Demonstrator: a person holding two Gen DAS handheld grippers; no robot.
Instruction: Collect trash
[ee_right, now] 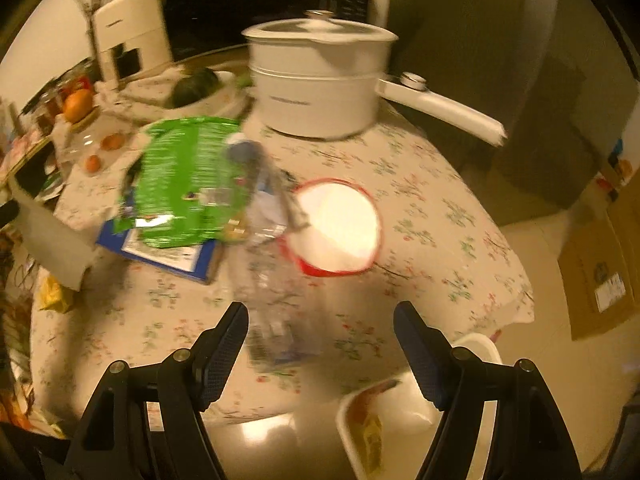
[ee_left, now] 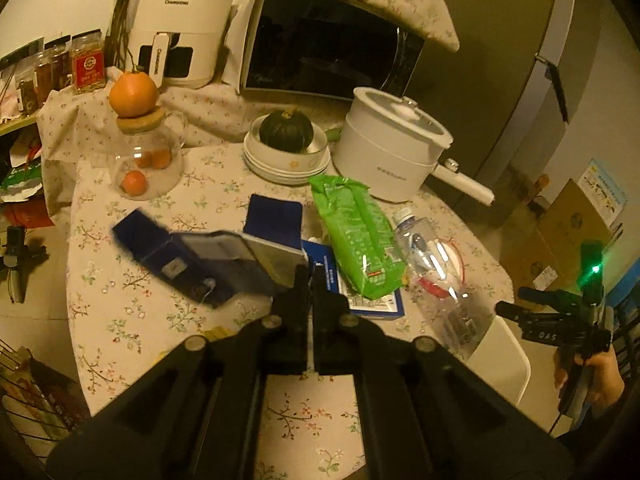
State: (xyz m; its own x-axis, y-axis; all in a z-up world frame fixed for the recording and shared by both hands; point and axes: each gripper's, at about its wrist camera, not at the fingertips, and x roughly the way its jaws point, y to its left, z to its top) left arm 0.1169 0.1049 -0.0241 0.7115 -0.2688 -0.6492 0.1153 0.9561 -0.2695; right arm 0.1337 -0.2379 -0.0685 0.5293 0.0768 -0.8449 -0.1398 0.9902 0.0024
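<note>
The left hand-held gripper (ee_left: 310,276) pinched a blue carton (ee_left: 208,256) lifted above the floral worktop (ee_left: 132,312), while the right hand-held gripper (ee_right: 320,332) stood spread and empty over a clear plastic bottle (ee_right: 276,280) lying beside a green packet (ee_right: 184,184).

Left gripper (ee_left: 310,276): matte black, round silver screws. Right gripper (ee_right: 320,320): black, blue textured pads (ee_right: 418,344), green light.

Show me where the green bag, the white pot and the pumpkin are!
green bag (ee_left: 356,236), left wrist view, middle of its front.
white pot (ee_left: 380,156), left wrist view, its side wall.
pumpkin (ee_left: 286,132), left wrist view, its dark top.
</note>
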